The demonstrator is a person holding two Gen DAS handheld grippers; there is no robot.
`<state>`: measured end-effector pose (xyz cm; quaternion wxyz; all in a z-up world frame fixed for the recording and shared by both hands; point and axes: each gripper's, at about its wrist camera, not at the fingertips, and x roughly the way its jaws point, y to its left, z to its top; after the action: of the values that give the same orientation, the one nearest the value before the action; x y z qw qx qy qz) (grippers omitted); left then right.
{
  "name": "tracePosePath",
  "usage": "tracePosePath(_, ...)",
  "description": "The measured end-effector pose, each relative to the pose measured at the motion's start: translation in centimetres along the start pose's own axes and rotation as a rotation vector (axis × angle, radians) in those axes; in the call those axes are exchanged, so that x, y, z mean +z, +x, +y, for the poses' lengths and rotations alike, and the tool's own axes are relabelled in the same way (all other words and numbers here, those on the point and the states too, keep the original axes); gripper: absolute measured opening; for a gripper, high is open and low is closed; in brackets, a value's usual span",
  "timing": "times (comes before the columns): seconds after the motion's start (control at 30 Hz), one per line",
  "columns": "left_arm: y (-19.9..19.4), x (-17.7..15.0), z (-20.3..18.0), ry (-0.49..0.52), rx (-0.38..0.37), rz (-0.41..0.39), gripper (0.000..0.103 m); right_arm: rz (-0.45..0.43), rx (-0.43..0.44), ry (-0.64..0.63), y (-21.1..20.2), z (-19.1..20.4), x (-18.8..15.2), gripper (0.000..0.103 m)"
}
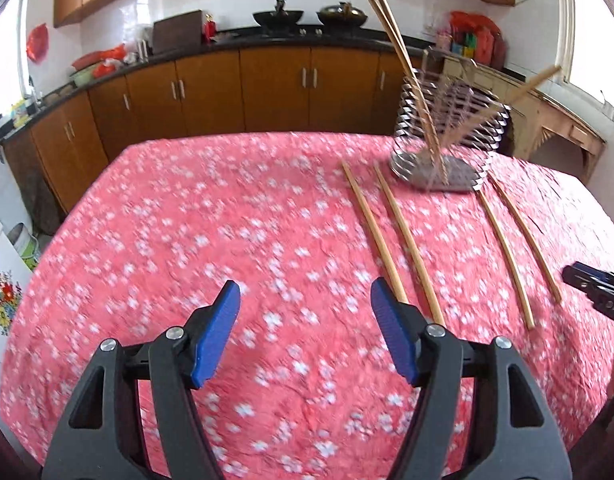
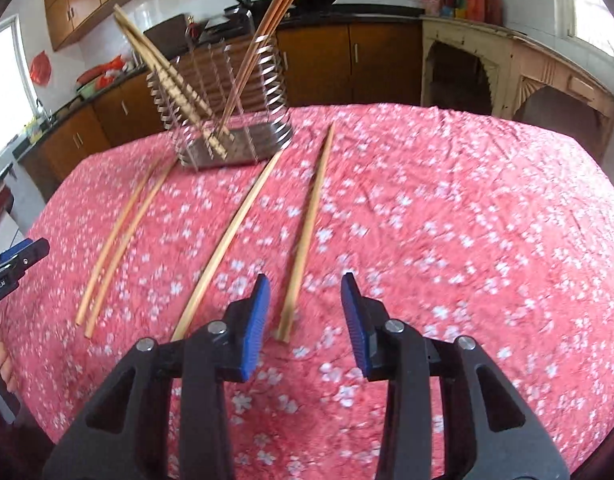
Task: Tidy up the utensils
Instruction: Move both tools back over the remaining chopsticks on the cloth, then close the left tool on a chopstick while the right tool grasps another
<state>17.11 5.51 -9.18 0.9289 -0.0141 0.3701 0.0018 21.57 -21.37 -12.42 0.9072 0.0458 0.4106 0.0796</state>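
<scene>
A metal wire utensil holder point(image 1: 447, 136) point(image 2: 227, 108) stands at the far side of the red floral tablecloth point(image 1: 227, 220) point(image 2: 447, 220), with several wooden chopsticks point(image 1: 391, 36) point(image 2: 163, 64) leaning in it. Several more chopsticks lie flat on the cloth in two pairs: a left pair point(image 1: 387, 236) point(image 2: 119, 236) and a right pair point(image 1: 511, 248) point(image 2: 307, 224). My left gripper point(image 1: 305, 292) is open and empty above the cloth, its right finger just over the near end of the left pair. My right gripper point(image 2: 305, 284) is open and empty, over the near end of the rightmost chopstick.
Wooden kitchen cabinets point(image 1: 275, 80) and a dark counter with pots run behind the table. A pale carved side table point(image 2: 519, 68) stands at the right. The right gripper's tip shows at the left wrist view's right edge point(image 1: 595, 284).
</scene>
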Motion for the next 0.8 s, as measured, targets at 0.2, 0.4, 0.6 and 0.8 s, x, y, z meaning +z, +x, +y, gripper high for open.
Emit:
tracePosePath(0.2,0.3,-1.0,-1.5,0.031,-0.033,0.023,0.067,0.027,-0.025,-0.025,1.7,1.0,-0.4,0.031)
tracePosePath(0.4,1.1,-1.2,-3.3,0.093,-0.03,0.047,0.067,0.042,-0.098,0.052,2.0,-0.9,0.5,0.008)
tracePosePath(0.6,2.3,-1.3,-5.6,0.161,-0.034,0.092,0.048,0.039,-0.124,0.107,2.0,-3.1,0.7,0.008)
tracePosePath(0.8,4.5,-0.7,-5.7,0.164,0.012,0.143,0.016,0.035,-0.136,0.098,2.6,-3.6,1.1,0.008)
